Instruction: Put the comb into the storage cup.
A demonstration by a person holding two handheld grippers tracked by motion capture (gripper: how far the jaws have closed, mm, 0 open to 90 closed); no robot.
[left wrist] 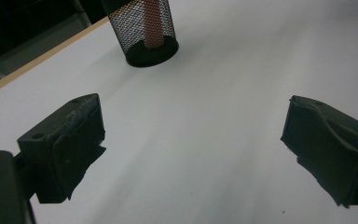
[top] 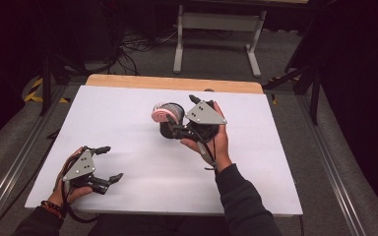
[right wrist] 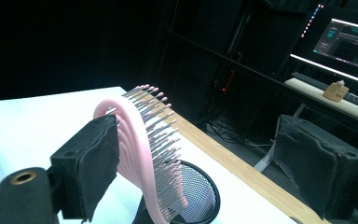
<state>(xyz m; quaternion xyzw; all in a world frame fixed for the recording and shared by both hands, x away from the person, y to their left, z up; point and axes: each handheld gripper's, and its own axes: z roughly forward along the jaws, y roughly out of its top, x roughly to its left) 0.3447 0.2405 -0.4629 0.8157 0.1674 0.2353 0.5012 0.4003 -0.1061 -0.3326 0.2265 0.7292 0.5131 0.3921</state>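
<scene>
A black mesh cup (top: 167,131) stands near the middle of the white table (top: 128,113), with a pink hairbrush (top: 164,112) upright in it, bristled head on top. My right gripper (top: 182,112) is at the cup's right side, open. In the right gripper view the brush (right wrist: 135,140) lies between the jaws of the right gripper (right wrist: 200,135), close against the left one and well apart from the right one, above the cup (right wrist: 200,191). My left gripper (top: 113,162) rests open at the near left corner, nothing between its jaws. The left gripper (left wrist: 193,123) faces the distant cup (left wrist: 144,32).
A wooden strip (top: 172,82) runs along the table's far edge. Beyond it stand a white desk frame (top: 216,24) and cables on the floor. A lit monitor (right wrist: 349,39) shows at the dark room's back.
</scene>
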